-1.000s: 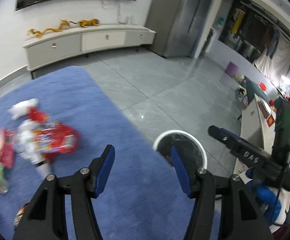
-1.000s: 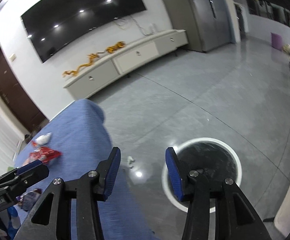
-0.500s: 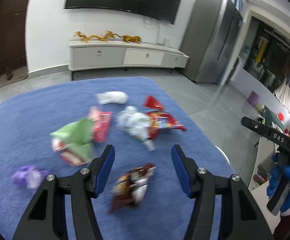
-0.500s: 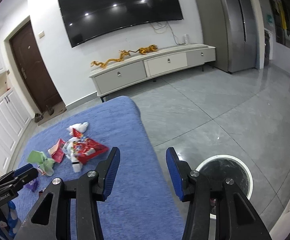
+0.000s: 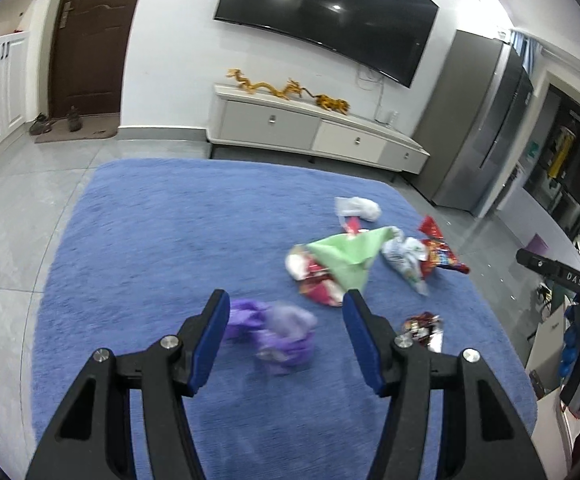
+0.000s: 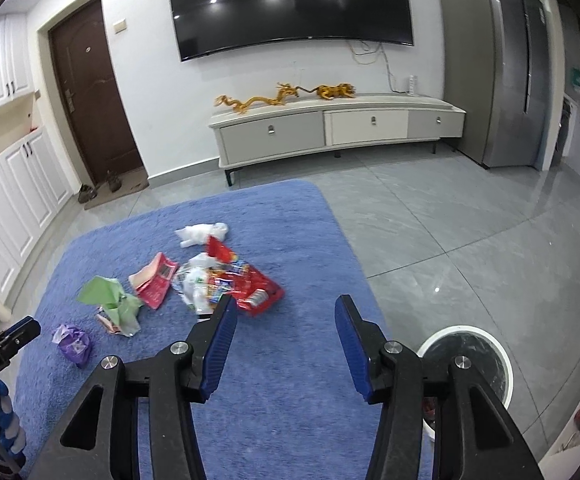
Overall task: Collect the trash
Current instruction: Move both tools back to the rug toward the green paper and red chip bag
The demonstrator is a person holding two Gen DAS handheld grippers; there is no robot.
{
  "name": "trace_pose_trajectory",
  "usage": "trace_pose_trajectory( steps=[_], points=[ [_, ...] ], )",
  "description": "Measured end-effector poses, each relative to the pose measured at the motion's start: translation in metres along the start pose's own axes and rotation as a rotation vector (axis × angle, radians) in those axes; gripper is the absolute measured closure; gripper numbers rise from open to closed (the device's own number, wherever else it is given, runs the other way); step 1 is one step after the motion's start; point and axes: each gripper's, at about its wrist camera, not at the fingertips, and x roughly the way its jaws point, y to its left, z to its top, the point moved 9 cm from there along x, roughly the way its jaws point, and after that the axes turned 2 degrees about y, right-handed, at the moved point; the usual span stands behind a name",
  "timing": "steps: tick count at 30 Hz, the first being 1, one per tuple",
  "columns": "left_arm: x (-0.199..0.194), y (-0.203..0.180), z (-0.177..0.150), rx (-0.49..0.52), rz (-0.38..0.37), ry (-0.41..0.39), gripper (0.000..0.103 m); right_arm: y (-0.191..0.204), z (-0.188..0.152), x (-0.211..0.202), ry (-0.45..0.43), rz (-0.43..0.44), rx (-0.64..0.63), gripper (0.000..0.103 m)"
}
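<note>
Trash lies scattered on a blue rug [image 5: 150,240]. My left gripper [image 5: 286,300] is open just above a crumpled purple bag [image 5: 278,332], which shows between its fingers, blurred and untouched. Beyond it lie a green paper [image 5: 350,256], a white plastic bag [image 5: 404,260], a red snack bag [image 5: 442,258], a white wrapper [image 5: 358,208] and a dark foil wrapper [image 5: 422,326]. My right gripper [image 6: 286,302] hangs over bare rug [image 6: 290,380], its jaws opening with nothing between them. The red snack bag [image 6: 250,284] lies just beyond its left finger. A white-rimmed bin [image 6: 466,364] stands on the floor at the lower right.
Grey tiled floor [image 6: 450,220] surrounds the rug. A long low TV cabinet [image 6: 330,128] stands against the far wall under a large screen. There is a brown door [image 6: 90,100] at the left, white cupboards [image 6: 6,200] along the left wall and a tall grey fridge [image 6: 510,80] at the right.
Both views have swung left from the bin and floor to the rug. The left gripper has come over the purple bag. The right jaws stand slightly wider.
</note>
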Motion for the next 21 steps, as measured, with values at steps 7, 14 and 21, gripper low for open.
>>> trace_pose_trajectory(
  steps=[7, 14, 21],
  points=[
    [-0.007, 0.034, -0.013, -0.046, 0.014, 0.004, 0.046, 0.041, 0.007, 0.009, 0.014, 0.017, -0.061, 0.051],
    [-0.013, 0.031, -0.012, -0.029, 0.000, 0.000, 0.046, 0.066, 0.010, 0.024, 0.025, 0.053, -0.090, 0.047],
    [-0.007, -0.012, 0.002, 0.055, -0.072, 0.002, 0.046, 0.063, 0.005, 0.044, 0.052, 0.085, -0.080, 0.042]
  ],
)
